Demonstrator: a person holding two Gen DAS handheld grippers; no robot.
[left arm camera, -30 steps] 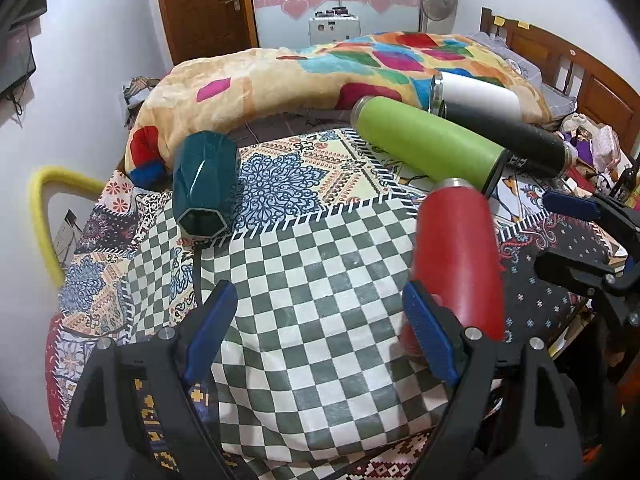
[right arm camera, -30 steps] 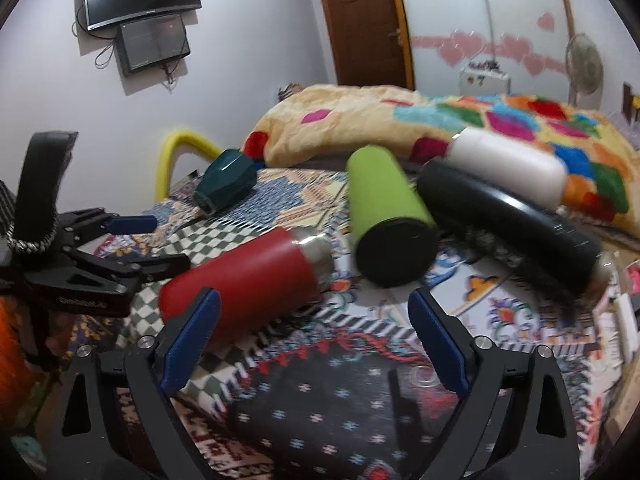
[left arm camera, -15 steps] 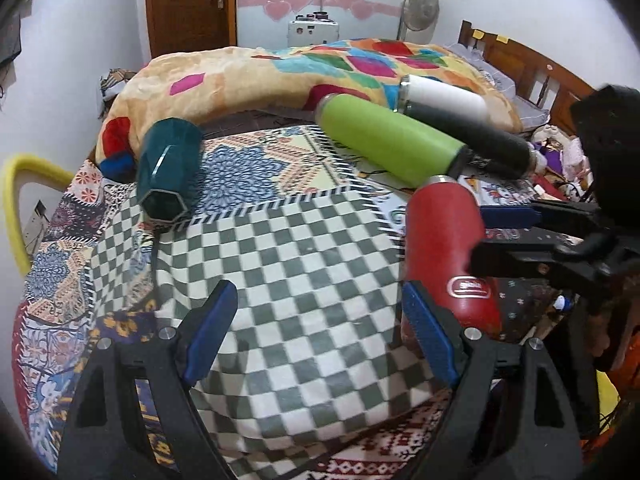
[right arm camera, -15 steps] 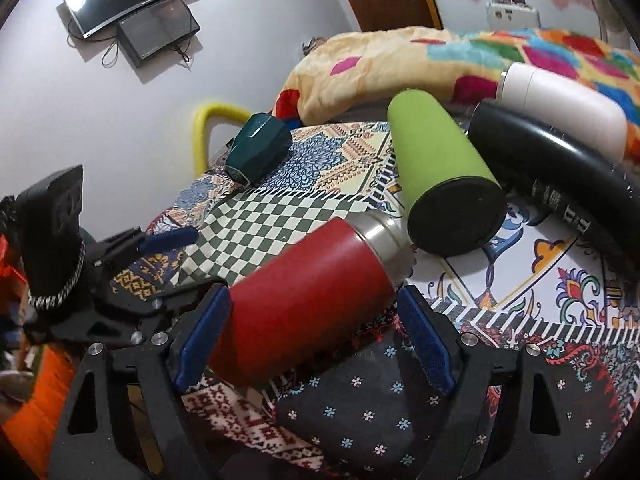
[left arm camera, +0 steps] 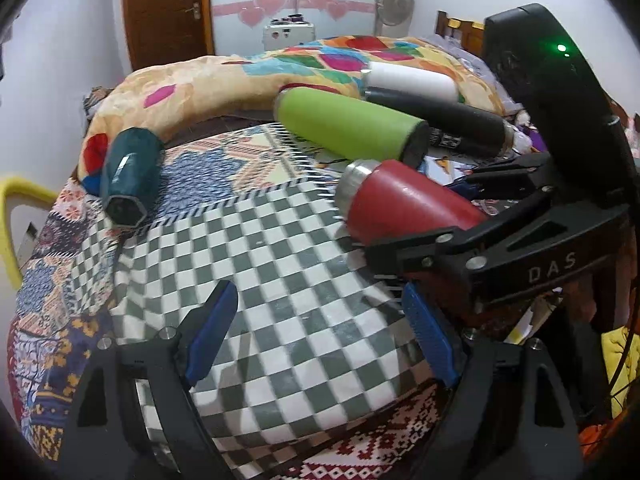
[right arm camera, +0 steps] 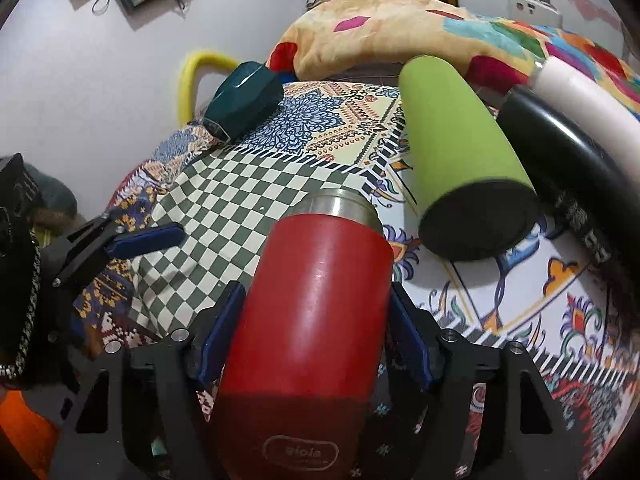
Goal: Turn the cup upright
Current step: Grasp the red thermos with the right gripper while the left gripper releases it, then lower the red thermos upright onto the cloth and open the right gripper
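Note:
A red cup [right arm camera: 316, 312] with a steel rim lies on its side on the patterned cloth, rim pointing away. My right gripper [right arm camera: 314, 332] has its blue pads against both sides of the red body and is shut on it. In the left wrist view the red cup [left arm camera: 400, 204] lies at the right, with the right gripper's black frame over its near end. My left gripper [left arm camera: 320, 336] is open and empty above the checkered cloth [left arm camera: 280, 280], left of the cup.
A green cup [right arm camera: 456, 152], a black cup [right arm camera: 560, 152] and a white cup [right arm camera: 584, 100] lie on their sides to the right. A dark teal cup [right arm camera: 244, 96] lies at the far left. A colourful blanket [right arm camera: 400, 28] lies behind. The left gripper's finger [right arm camera: 144, 238] shows at the left.
My right gripper has moved forward over the red cup and closed on its body. The left gripper has stayed open and shifted slightly left.

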